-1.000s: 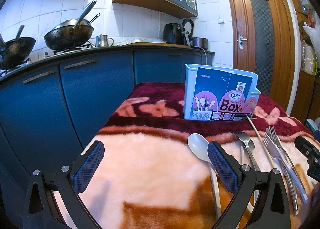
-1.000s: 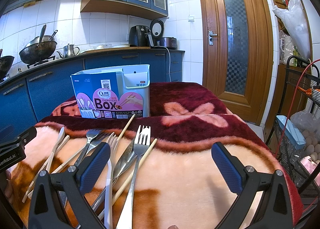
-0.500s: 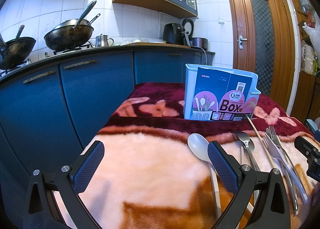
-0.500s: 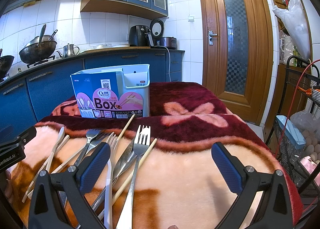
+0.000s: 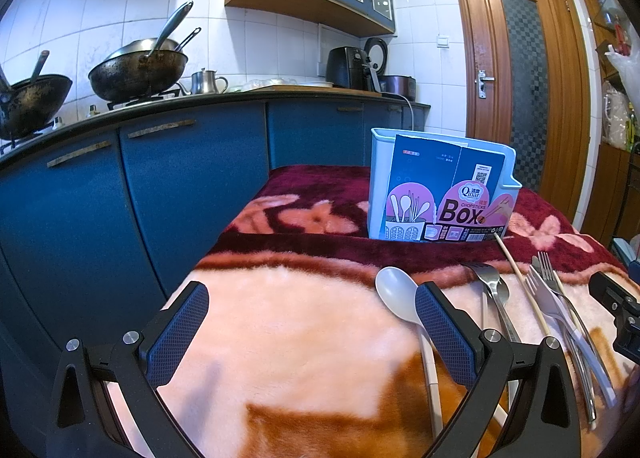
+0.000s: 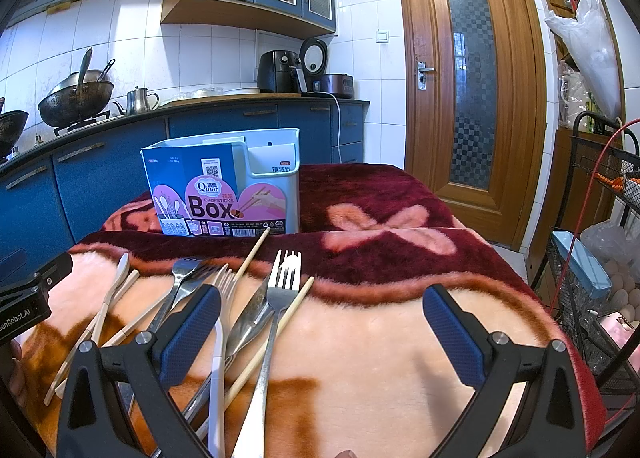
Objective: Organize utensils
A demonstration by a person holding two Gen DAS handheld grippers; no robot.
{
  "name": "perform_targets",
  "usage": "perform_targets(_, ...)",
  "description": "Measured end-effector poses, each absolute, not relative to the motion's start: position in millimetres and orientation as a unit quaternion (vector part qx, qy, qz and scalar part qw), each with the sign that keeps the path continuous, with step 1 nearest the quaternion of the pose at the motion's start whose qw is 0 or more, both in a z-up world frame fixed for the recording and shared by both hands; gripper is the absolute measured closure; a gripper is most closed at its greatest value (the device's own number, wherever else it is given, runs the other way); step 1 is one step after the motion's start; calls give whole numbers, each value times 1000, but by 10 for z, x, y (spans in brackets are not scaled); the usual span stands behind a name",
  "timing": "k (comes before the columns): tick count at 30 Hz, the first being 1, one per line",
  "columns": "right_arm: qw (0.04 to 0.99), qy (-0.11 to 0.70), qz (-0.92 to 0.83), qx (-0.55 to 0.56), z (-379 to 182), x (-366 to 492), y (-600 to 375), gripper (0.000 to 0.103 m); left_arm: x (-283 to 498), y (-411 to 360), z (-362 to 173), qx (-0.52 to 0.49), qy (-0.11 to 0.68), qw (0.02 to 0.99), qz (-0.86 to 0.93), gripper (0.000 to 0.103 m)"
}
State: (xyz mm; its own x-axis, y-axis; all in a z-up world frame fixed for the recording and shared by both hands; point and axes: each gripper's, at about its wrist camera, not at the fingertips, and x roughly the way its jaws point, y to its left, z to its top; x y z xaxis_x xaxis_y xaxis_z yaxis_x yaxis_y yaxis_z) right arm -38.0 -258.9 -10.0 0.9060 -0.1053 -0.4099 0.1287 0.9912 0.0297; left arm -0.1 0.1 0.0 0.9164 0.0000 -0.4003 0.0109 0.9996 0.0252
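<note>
We see the blanket covering the table. The light-blue chopstick box stands upright at the far end, on the dark-red band. Our left gripper and right gripper both hover wide open, gripping nothing. Loose utensils lie between them: white spoon beside the left gripper's right finger, steel fork, chopstick with its tip touching the box.
</note>
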Motion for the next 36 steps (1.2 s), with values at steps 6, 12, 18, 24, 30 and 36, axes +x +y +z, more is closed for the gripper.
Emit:
perform_targets(6, 976, 209, -60, 28, -99, -380, -2588, 0, -2, 0, 0, 14, 204, 979, -3, 1)
perform_targets(12, 976, 209, -60, 28, -99, -380, -2586, 0, -2, 0, 0, 14, 204, 979, -3, 1)
perform_targets(18, 976, 209, -60, 28, -101, -379, -2584, 0, -2, 0, 0, 14, 204, 979, -3, 1)
perform_targets(24, 976, 209, -60, 28, -102, -379, -2585, 0, -2, 0, 0, 14, 204, 979, -3, 1)
perform_targets(30, 975, 211, -58, 30, -94, -376, -2583, 0, 10, 1, 1, 15, 209, 978, -1, 1)
perform_targets(36, 968, 242, -44, 49, -86, -291, -2656, 0, 47, 7, 37, 15, 231, 973, -10, 1)
